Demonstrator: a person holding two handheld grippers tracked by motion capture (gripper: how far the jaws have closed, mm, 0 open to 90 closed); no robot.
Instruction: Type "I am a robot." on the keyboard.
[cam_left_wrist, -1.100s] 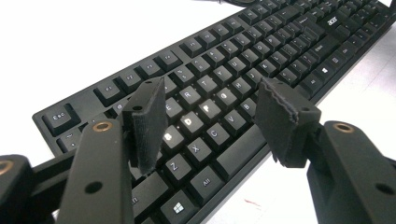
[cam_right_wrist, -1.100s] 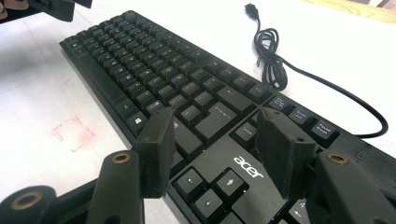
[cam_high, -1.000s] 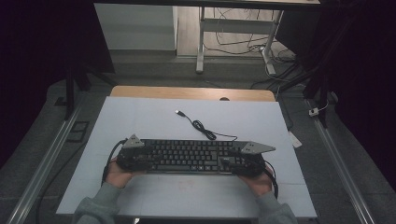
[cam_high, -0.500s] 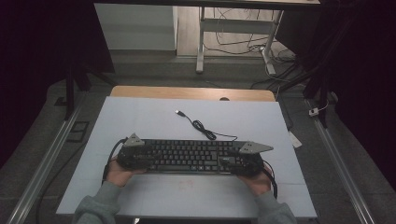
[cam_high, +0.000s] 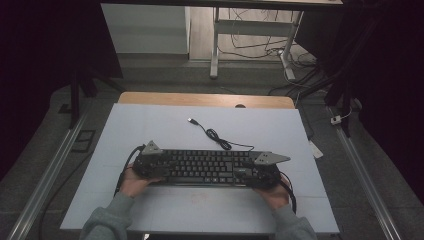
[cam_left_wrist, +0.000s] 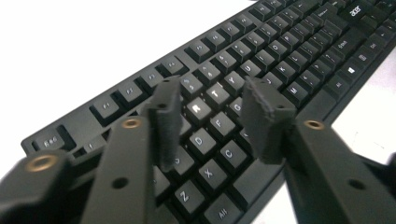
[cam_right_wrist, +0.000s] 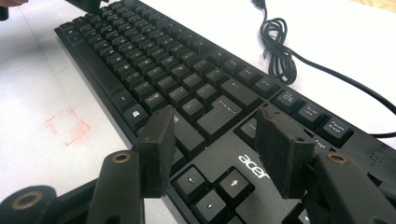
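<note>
A black Acer keyboard (cam_high: 207, 167) lies across the white mat, near its front edge. Its black cable (cam_high: 215, 135) curls away toward the back and ends in a USB plug (cam_high: 191, 120). My left gripper (cam_high: 150, 162) hovers over the keyboard's left end. In the left gripper view, the left gripper (cam_left_wrist: 212, 93) stands open above the letter keys (cam_left_wrist: 280, 51), with nothing between its fingers. My right gripper (cam_high: 260, 170) is over the right end. In the right gripper view, the right gripper (cam_right_wrist: 215, 119) is open above the arrow keys and logo (cam_right_wrist: 254, 166).
The white mat (cam_high: 150, 125) covers most of a wooden table (cam_high: 200, 99). A faint red square mark (cam_right_wrist: 67, 126) is drawn on the mat in front of the keyboard. The coiled cable (cam_right_wrist: 275, 46) lies behind the keyboard. Desk legs and floor cables (cam_high: 250, 45) are beyond the table.
Almost nothing differs. The right gripper has edged slightly to the left over the keyboard. The keyboard and cable lie as before.
</note>
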